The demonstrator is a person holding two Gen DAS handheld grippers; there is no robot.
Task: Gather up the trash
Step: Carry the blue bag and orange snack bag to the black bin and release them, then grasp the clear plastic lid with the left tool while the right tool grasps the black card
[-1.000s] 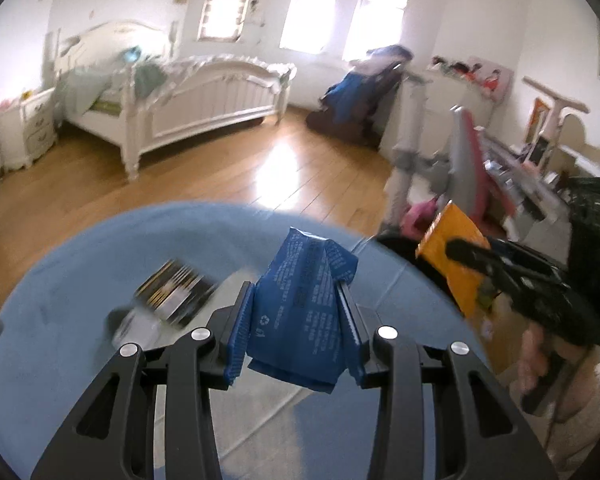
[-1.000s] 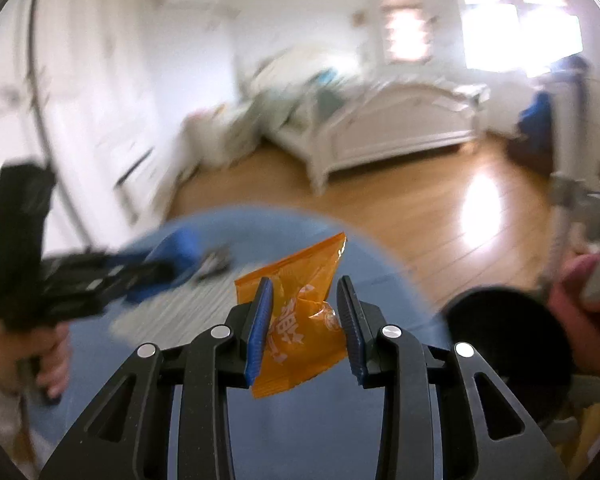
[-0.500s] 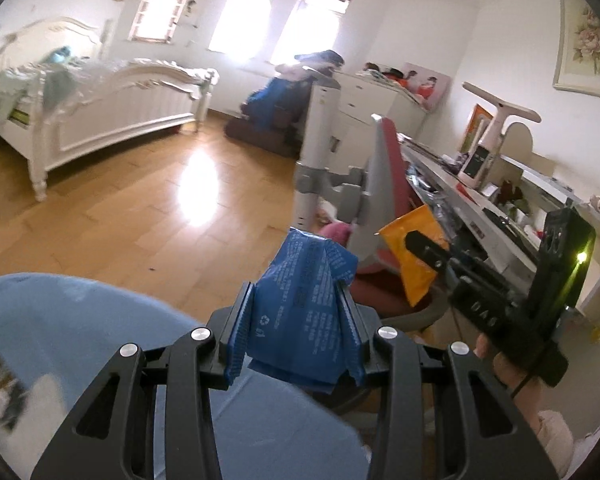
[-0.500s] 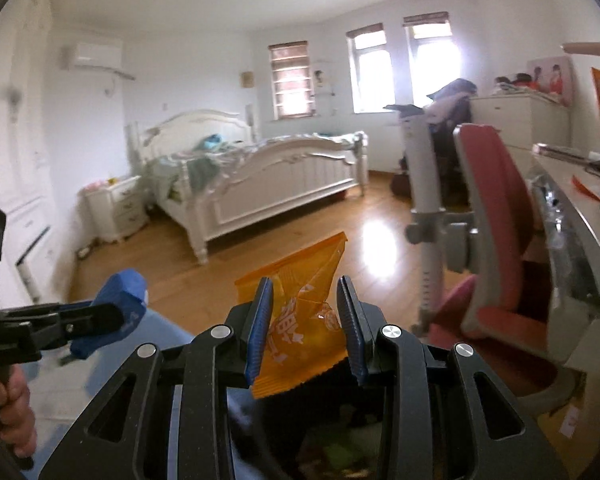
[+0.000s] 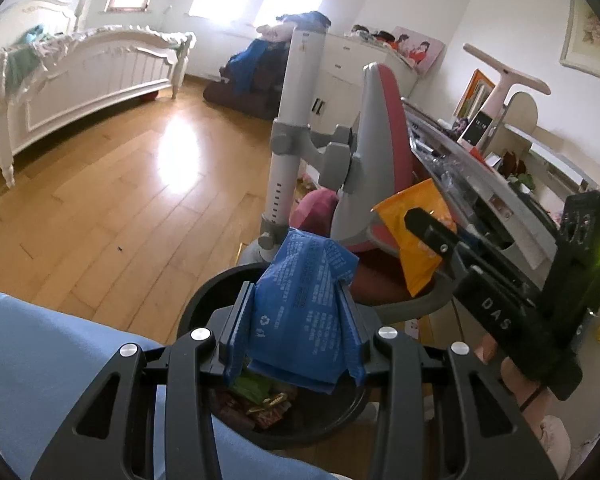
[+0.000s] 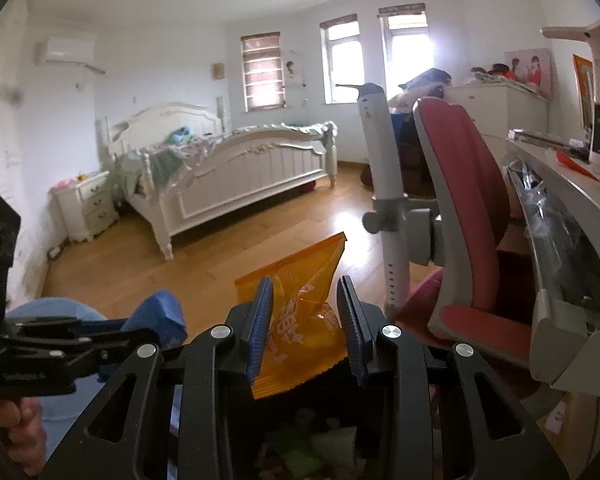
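My left gripper (image 5: 296, 320) was clamped on a crumpled blue plastic wrapper (image 5: 304, 308), pinched between both fingers and sticking up past their tips. Directly below it sat a round black trash bin (image 5: 204, 300) with colourful wrappers inside. My right gripper (image 6: 306, 326) gripped a crinkled orange snack packet (image 6: 300, 312), held just to the right of the left gripper, over the same bin.

Left gripper (image 5: 298, 320) clamps a blue wrapper (image 5: 304, 312) right over the black bin (image 5: 204, 300), wrappers inside. To the right, the right gripper (image 5: 424, 226) pinches an orange packet (image 5: 414, 252) beside the red chair (image 5: 380, 148).
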